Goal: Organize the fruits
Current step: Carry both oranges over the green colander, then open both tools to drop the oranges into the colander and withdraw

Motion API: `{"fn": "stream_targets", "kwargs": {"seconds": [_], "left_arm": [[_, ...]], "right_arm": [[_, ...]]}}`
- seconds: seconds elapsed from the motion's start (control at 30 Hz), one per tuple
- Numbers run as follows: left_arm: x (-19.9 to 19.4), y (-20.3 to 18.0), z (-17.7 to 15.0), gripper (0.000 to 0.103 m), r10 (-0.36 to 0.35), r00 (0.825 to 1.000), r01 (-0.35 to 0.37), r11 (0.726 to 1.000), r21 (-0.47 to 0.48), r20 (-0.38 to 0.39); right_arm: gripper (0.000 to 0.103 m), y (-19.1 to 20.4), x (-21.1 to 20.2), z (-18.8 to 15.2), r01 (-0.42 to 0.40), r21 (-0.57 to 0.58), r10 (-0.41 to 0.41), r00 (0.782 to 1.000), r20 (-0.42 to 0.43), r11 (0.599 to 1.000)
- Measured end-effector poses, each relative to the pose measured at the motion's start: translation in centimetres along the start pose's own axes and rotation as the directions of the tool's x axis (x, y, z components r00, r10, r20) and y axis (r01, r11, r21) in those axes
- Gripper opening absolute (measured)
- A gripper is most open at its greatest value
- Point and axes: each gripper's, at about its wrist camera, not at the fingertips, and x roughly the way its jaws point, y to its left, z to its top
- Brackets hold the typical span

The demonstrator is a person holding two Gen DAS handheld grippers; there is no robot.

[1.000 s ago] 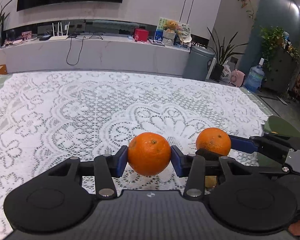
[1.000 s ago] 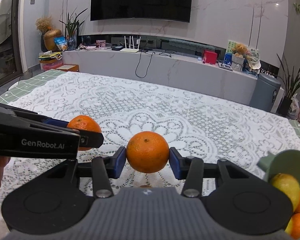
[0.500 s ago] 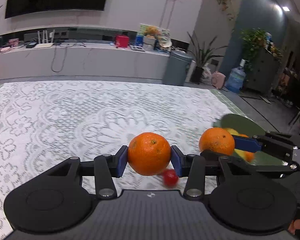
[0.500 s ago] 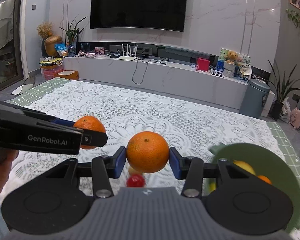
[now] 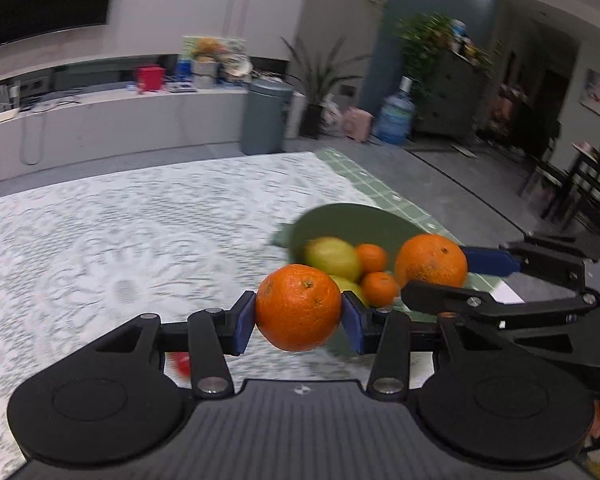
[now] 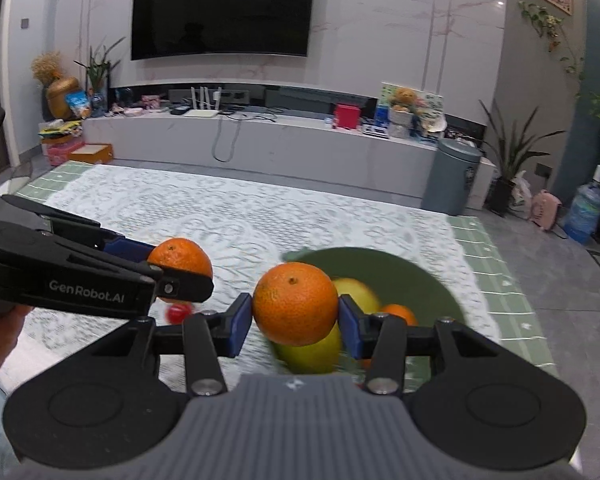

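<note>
The right gripper (image 6: 296,318) pinches an orange (image 6: 295,303) that hangs over the near rim of the green bowl (image 6: 404,270), so it is the nearer hand. The left gripper (image 5: 299,322) pinches a second orange (image 5: 299,306), and for it the bowl (image 5: 352,220) lies farther off and to the right. Lemons and small oranges fill the bowl.

Two close wrist views, shared bowl (image 5: 340,220)

Living room: wall television (image 6: 223,8), plants (image 6: 514,152)

White lace tablecloth (image 6: 228,216), green bowl (image 6: 384,268), small red fruit (image 6: 178,312), possibly tomato
</note>
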Motion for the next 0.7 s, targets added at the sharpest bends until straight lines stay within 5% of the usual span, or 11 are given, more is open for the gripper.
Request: {"fn": "stream_targets", "kwargs": {"seconds": [0.43,0.7], "left_arm": [[5.2,-5.2,2.7,0.052,-0.074,0.99,0.083,0.994,0.071,-0.118],[8.1,-5.7,2.9,0.051,-0.034,0.979,0.052,0.995,0.084,-0.203]], "right_arm": [[0.044,-7.8,2.7,0.8,0.035,-0.101,-0.055,0.977,-0.207,0.994],[0.044,-8.4,7.3,1.0,-0.055,-0.188,-0.023,0.923,-0.385,0.981]]}}
